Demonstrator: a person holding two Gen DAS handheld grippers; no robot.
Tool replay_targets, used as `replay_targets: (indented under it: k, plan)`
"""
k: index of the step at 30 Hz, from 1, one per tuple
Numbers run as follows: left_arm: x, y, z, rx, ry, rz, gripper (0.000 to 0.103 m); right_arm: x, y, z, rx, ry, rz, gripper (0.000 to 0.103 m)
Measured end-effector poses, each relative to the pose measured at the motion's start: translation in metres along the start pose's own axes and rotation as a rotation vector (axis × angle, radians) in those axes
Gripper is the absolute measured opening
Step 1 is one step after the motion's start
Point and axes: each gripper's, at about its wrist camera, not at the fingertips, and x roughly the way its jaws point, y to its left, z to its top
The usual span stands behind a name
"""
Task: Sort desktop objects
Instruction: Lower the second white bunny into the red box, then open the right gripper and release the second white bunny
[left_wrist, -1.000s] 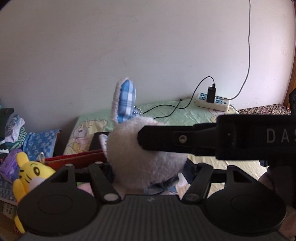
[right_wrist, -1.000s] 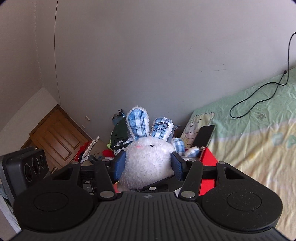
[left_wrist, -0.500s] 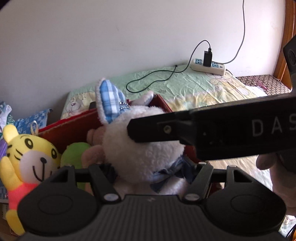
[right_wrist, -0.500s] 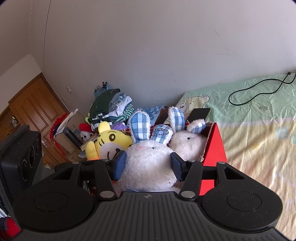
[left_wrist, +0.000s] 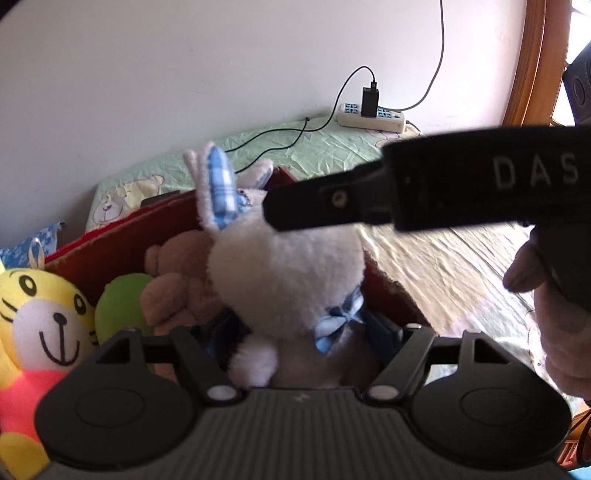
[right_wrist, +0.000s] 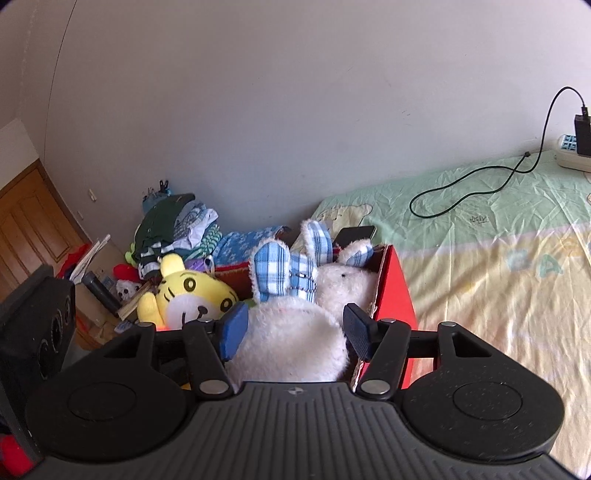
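A bed covered by a pale green and yellow sheet fills the right of the right wrist view, with a black cable looped across it toward a white power strip lying at the wall. A red box stands at the bed's near edge and holds several plush toys: a yellow tiger at its left side, a brown bear and a green toy just beside it, and a second white rabbit against the right wall. A dark phone lies on the sheet just behind the box. A heap of folded clothes sits beyond the box to the left, near a wooden door. The white plush rabbit with blue checked ears lies over the box among the other toys. The right gripper flanks the rabbit's head; its blue-padded fingers stand apart at the width of the head, the left pad touching the fur and the right pad close beside it, so whether it holds the toy cannot be told. In the left wrist view the left gripper brackets the rabbit's lower body, its fingers mostly hidden behind the fur and bow, so its opening and any hold cannot be told.
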Motion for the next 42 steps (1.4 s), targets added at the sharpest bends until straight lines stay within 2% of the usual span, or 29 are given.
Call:
replay_targets:
  k: [2, 3, 4, 8, 15, 20, 25, 28, 32, 34, 35, 40, 42]
  plan:
    - [-0.008, 0.006, 0.001, -0.02, -0.016, -0.007, 0.08, -0.001, 0.002, 0.003, 0.019, -0.017, -0.008, 0.052]
    - [-0.012, 0.009, 0.002, -0.032, -0.024, -0.007, 0.08, 0.001, 0.005, 0.005, 0.023, -0.016, 0.0, 0.042]
    - [-0.017, 0.013, 0.002, -0.042, -0.032, -0.008, 0.08, 0.003, 0.008, 0.006, 0.022, -0.009, 0.012, 0.037]
    - [-0.028, 0.025, 0.004, -0.073, -0.051, -0.009, 0.081, 0.017, 0.022, 0.001, -0.032, 0.042, -0.007, 0.03]
    - [-0.03, 0.02, 0.005, -0.06, -0.037, -0.041, 0.078, 0.019, 0.027, -0.005, -0.076, 0.084, -0.111, 0.029]
    - [-0.021, 0.008, 0.009, -0.038, -0.024, -0.078, 0.077, 0.009, 0.02, -0.007, -0.069, 0.082, -0.168, 0.029]
    - [-0.015, -0.006, 0.016, -0.025, -0.027, -0.07, 0.082, 0.004, 0.016, -0.007, -0.055, 0.064, -0.199, 0.029]
    - [-0.01, -0.01, 0.017, -0.04, -0.023, -0.05, 0.083, 0.006, 0.016, -0.006, -0.077, 0.073, -0.196, 0.029]
    - [0.0, -0.008, 0.015, -0.077, -0.006, -0.021, 0.083, 0.012, 0.011, -0.001, -0.064, 0.095, -0.134, 0.029]
    - [-0.002, -0.004, 0.015, -0.1, 0.012, -0.014, 0.074, 0.012, 0.011, 0.001, -0.065, 0.101, -0.119, 0.029]
    - [-0.007, -0.002, 0.015, -0.114, 0.002, -0.003, 0.073, 0.01, 0.012, 0.003, -0.07, 0.099, -0.107, 0.029]
    - [-0.04, 0.01, 0.012, -0.194, -0.045, 0.073, 0.083, -0.002, 0.009, 0.005, -0.07, 0.098, -0.073, 0.029]
    - [-0.051, 0.013, 0.01, -0.228, -0.053, 0.114, 0.084, -0.008, 0.006, 0.005, -0.06, 0.097, -0.066, 0.029]
